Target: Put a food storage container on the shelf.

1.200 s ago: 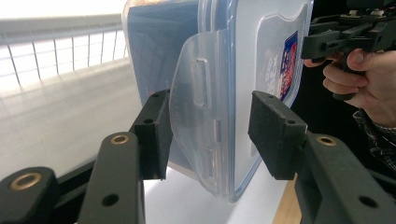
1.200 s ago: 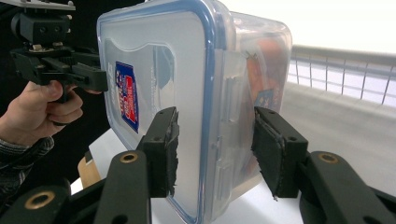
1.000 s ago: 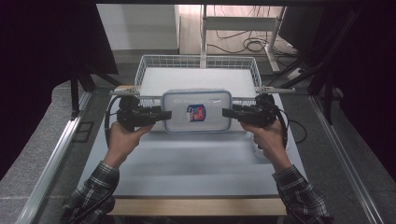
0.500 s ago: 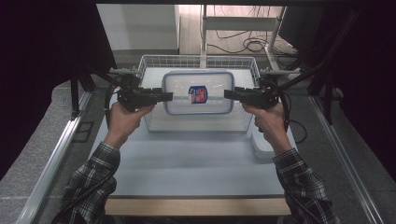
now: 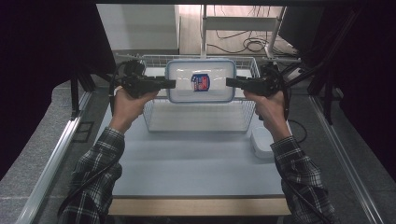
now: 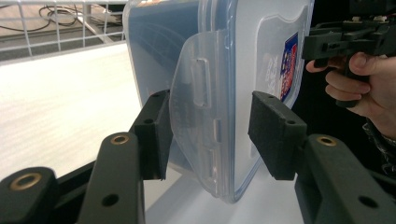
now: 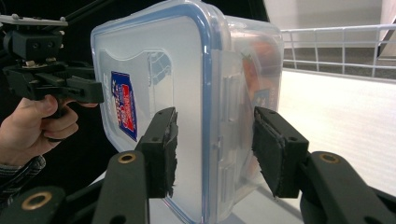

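A clear plastic container (image 5: 201, 80) with a blue-rimmed lid and a red-and-blue sticker hangs in the air, lid facing the camera, over the wire basket (image 5: 150, 116). My left gripper (image 5: 171, 84) clamps its left end and my right gripper (image 5: 229, 82) its right end. In the left gripper view the jaws (image 6: 208, 135) close across the container's (image 6: 261, 46) side latch flap. The right gripper view shows its jaws (image 7: 215, 144) pressed on the other latch flap of the container (image 7: 154, 79).
The white wire basket stands at the far middle of the pale table (image 5: 196, 163). A small white tub (image 5: 262, 142) lies on the table by the right forearm. Dark curtains and metal frame rails run along both sides.
Both grippers have carried the container up and away from the person, from just in front of the basket to above it. The grip on both ends is unchanged.
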A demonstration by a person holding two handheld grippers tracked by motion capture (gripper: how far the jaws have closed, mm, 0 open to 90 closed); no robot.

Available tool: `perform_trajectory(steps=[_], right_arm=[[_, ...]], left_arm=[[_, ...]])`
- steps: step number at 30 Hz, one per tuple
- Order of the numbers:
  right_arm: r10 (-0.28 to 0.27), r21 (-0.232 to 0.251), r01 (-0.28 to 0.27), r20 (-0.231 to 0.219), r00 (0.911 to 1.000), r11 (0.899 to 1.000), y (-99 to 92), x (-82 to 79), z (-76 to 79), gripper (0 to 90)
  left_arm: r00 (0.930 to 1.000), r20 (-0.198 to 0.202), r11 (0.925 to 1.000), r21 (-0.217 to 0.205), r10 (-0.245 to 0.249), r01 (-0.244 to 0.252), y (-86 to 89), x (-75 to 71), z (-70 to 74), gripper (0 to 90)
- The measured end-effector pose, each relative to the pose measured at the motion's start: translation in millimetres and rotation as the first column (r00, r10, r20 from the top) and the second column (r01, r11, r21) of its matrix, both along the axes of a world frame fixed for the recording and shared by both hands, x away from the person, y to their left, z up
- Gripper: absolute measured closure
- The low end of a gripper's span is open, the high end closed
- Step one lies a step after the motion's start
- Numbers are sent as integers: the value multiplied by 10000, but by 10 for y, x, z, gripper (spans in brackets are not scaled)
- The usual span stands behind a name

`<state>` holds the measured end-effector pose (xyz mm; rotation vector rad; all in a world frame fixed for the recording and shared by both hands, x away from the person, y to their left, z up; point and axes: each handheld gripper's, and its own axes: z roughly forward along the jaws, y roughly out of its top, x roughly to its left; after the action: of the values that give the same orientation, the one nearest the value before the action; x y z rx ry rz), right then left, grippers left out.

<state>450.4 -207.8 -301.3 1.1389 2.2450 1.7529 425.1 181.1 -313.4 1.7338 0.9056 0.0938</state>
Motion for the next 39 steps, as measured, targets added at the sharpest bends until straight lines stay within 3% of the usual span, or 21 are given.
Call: perform_trajectory(steps=[12,18,24,29,37,39], right_arm=[[-289,87,291,-273,9992,9995,14,204,-16,513],[-331,134,336,-344,9989,9993,30,244,-45,511],[-407,81,410,-297,9987,9991,50,251,-54,497],[-646,-26,646,-152,9978,9979,82,246,-19,490],[-785,-79,785,-116,9968,9969,96,267,7,504],[-888,-12,888,-125,9960,9961,96,273,11,552]], left_arm=[[9996,-202,9994,-303,182,-188,7,218,-69,500],[9991,-248,9988,-349,348,-357,10,239,-75,493],[9986,11,9986,-106,528,-527,-5,210,-59,481],[9959,417,9960,370,797,-812,-36,193,-29,463],[9950,298,9950,248,955,-963,-37,221,-23,459],[9948,312,9948,296,970,-979,-39,224,-23,453]])
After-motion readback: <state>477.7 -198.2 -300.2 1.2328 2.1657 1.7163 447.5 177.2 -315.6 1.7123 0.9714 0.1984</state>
